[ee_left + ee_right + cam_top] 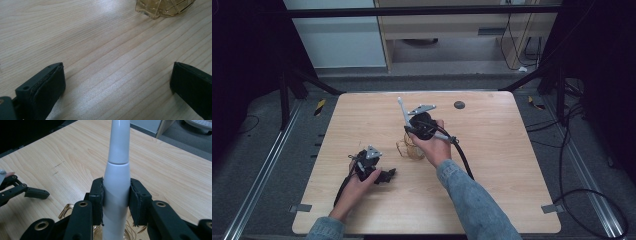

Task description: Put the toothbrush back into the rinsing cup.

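The right gripper [116,202] pinched a white toothbrush-like handle [117,170] between its pads, the handle standing nearly upright with its lower end over the amber glass cup [408,149]. The cup sat near the middle of the desk [492,165], slightly toward the near edge; whether the handle's foot had already entered it was probably yes, though the jaws hid the rim in the right gripper view. To do this step well, the handle needed to stay vertical and centred over the mouth, coming straight down so it would not knock the light cup sideways, and the pinch had to hold until the foot rested on the bottom. The left gripper [117,85] lay spread on the desk toward the near-left corner, gripping nothing, the cup [163,7] ahead of it.
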Demonstrator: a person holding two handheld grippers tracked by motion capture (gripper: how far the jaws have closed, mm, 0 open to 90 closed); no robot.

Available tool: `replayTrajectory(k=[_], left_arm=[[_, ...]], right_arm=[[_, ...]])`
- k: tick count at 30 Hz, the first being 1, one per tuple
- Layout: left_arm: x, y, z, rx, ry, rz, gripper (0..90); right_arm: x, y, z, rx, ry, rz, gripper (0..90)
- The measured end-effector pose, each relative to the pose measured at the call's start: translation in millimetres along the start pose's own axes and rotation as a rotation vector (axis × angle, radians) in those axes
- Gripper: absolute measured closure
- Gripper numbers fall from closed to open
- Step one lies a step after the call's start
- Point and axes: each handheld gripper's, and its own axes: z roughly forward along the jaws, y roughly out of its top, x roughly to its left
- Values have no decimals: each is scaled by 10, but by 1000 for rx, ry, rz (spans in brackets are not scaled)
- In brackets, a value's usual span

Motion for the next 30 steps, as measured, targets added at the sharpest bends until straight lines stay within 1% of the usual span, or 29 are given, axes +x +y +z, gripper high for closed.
replayTrajectory(k=[11,30], left_arm=[[0,0,0,0,0,0,0],[0,0,0,0,-1,0,0]], right_arm=[[14,-14,15,19,4,-12,668],[23,-29,61,31,9,-14,667]])
